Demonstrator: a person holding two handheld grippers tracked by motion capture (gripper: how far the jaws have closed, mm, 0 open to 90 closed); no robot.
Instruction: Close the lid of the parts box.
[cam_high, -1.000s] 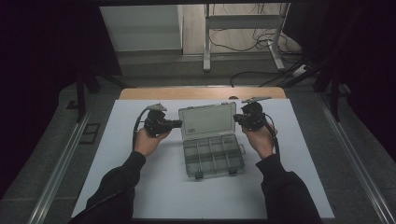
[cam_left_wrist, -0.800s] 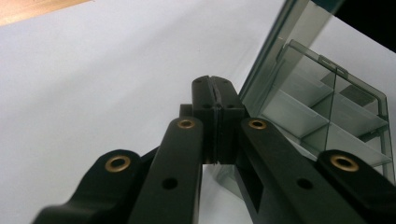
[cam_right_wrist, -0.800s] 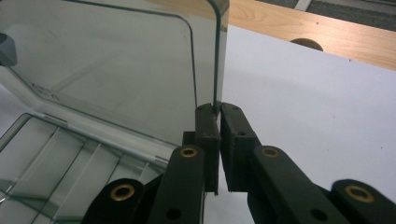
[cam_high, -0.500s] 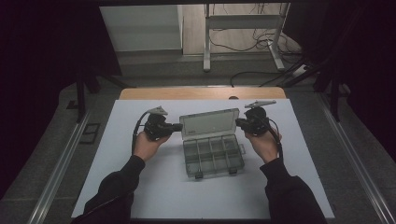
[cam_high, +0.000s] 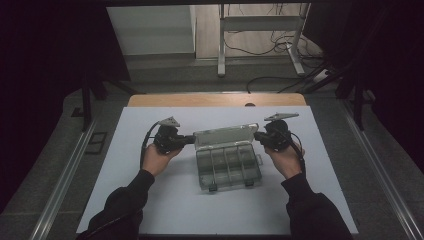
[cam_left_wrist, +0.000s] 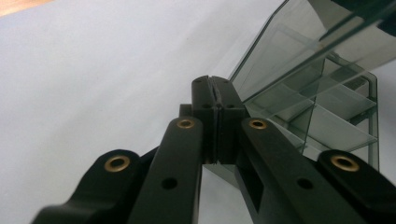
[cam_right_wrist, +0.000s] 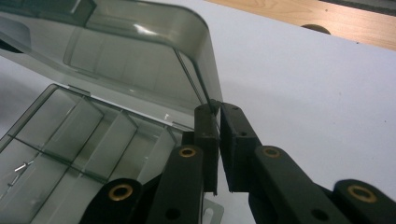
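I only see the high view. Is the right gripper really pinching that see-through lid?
Observer: Yes. In the right gripper view, the right gripper has its fingers clamped on the edge of the smoky clear plastic lid.
Operator: And the left one?
Observer: The left gripper has its fingers pressed flat together beside the lid; whether they touch it, I cannot tell.
Operator: Anything inside?
Observer: The divided grey plastic box looks nearly empty; one compartment shows a tiny pale mark.

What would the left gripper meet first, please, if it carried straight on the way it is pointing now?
Most likely the lid of the clear compartment box. The shut left gripper points at the lid's near side edge, already at it or nearly so; whether it touches I cannot tell.
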